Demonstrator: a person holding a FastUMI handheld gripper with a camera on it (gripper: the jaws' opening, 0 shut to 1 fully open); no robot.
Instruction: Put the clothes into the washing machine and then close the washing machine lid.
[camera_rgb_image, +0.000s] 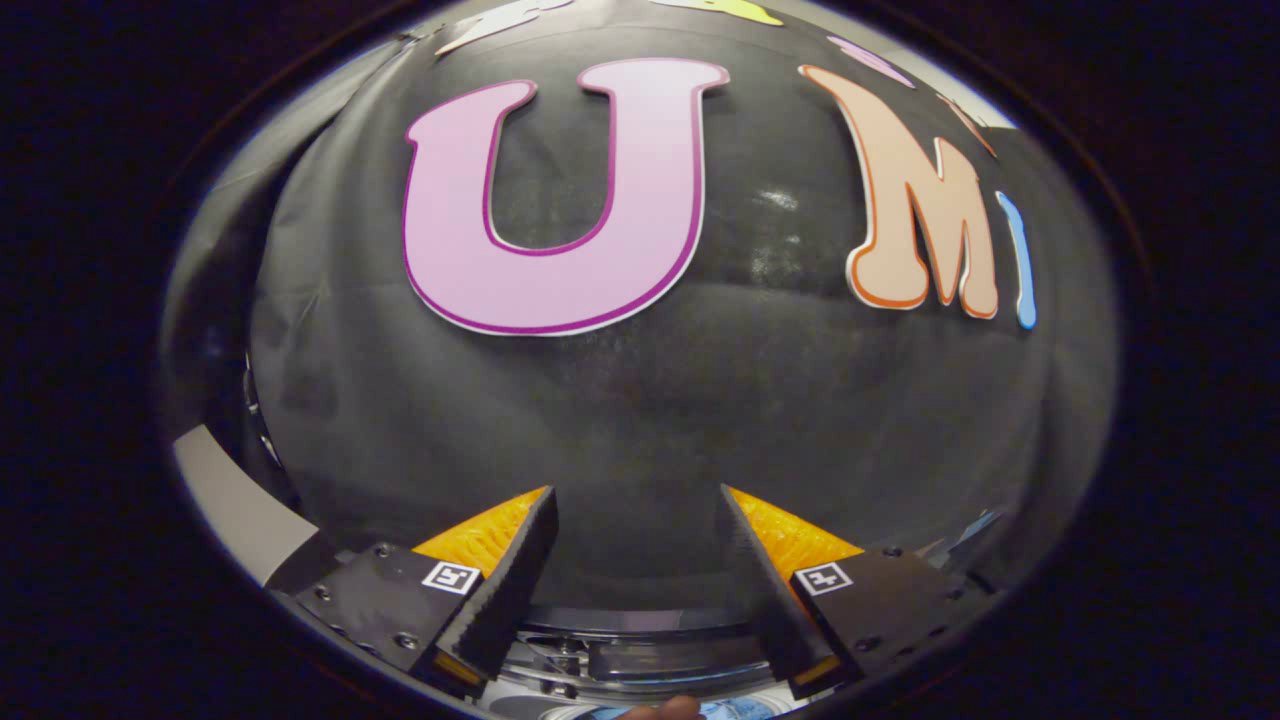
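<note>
The washing machine (640, 655) shows as a cut-off sliver between the gripper (640, 520) fingers. Pale blue fabric (735, 708) beneath it is too cropped to identify.

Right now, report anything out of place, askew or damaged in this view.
Nothing stands out. The gripper is open, its fingers apart with nothing between them, facing the black cloth wall. Below the fingers lies part of a round, shiny rim, likely the washing machine's, too cut off to judge.

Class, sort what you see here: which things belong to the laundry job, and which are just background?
Job:
- gripper, fingers open, nothing between them
- washing machine, partly seen below the fingers

Background:
- black cloth wall beyond the fingers
- grey panel beside the wall
</note>
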